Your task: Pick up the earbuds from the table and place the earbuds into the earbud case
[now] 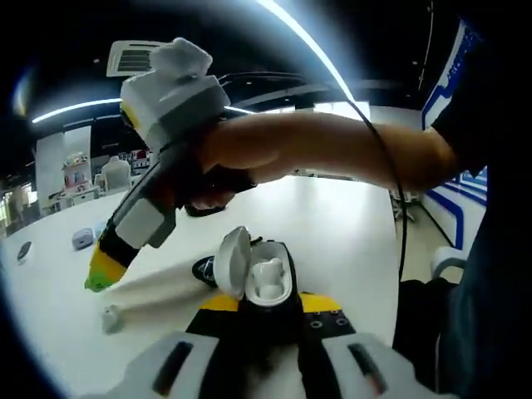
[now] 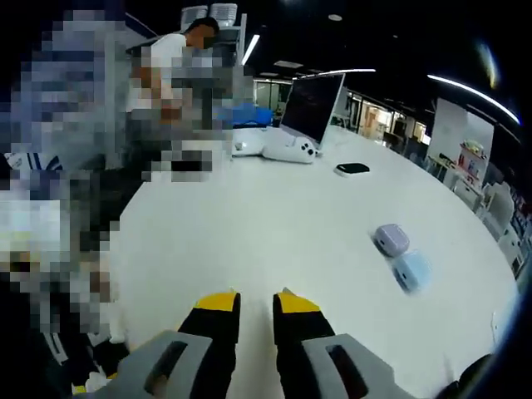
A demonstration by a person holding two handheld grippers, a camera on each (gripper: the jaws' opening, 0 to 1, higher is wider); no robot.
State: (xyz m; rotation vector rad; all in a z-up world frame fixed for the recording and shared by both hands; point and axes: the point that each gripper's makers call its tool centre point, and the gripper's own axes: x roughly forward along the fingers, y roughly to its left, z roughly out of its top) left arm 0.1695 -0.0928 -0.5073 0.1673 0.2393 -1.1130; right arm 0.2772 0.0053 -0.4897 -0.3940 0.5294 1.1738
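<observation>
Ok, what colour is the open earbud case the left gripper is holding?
White, inside and out; the earbud case shows best in the left gripper view, clamped by the left gripper.

On my right gripper view I see a white table point(image 2: 274, 224) carrying a dark monitor point(image 2: 313, 106), a white game controller point(image 2: 287, 150) before it, a black flat object point(image 2: 352, 169), and a lilac case point(image 2: 391, 239) just beside a pale blue case point(image 2: 412, 271).

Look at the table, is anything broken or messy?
Nothing looks broken or spilled. The left gripper holds the open earbud case with its lid up, a white earbud seated inside. A lilac case and a blue case lie closed on the table.
</observation>
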